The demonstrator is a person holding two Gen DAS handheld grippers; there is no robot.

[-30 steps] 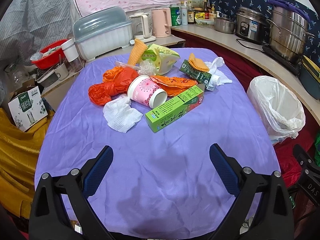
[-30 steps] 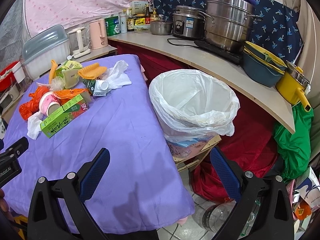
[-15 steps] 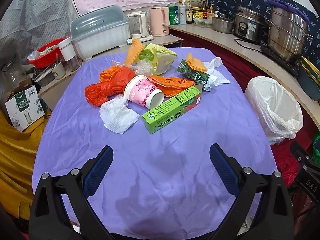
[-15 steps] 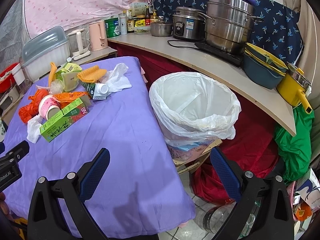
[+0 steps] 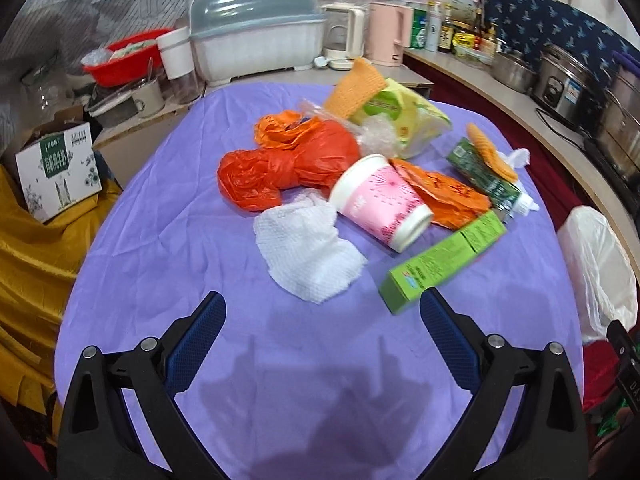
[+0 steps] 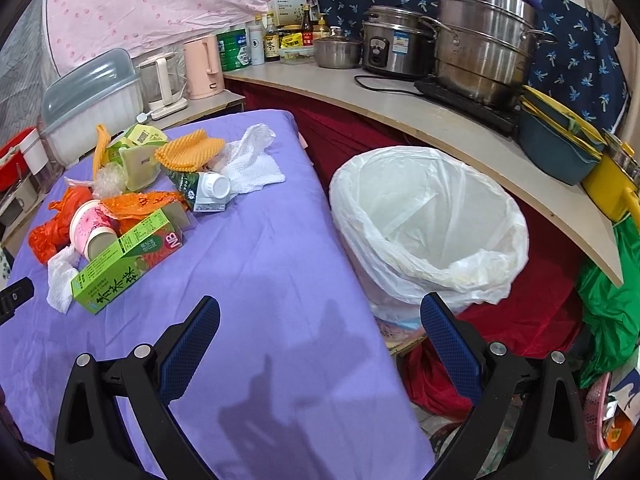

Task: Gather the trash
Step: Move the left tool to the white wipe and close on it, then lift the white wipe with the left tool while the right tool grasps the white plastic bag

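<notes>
Left gripper (image 5: 322, 312): jaws spread, empty, nearer the trash pile than a second ago. Right gripper (image 6: 320, 316): jaws spread, empty, view barely changed. Green box (image 5: 444, 258): on purple tablecloth (image 5: 160, 240), long axis diagonal, near end toward left gripper. Pink cup (image 5: 380, 202): on its side. Lined bin (image 6: 432, 224): beside the table.

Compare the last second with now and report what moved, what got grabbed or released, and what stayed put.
The left gripper has moved forward toward the trash pile, now just short of the white paper towel and green box. The right gripper barely shifted. Both stayed open and empty. The trash and lined bin lie unchanged.
</notes>
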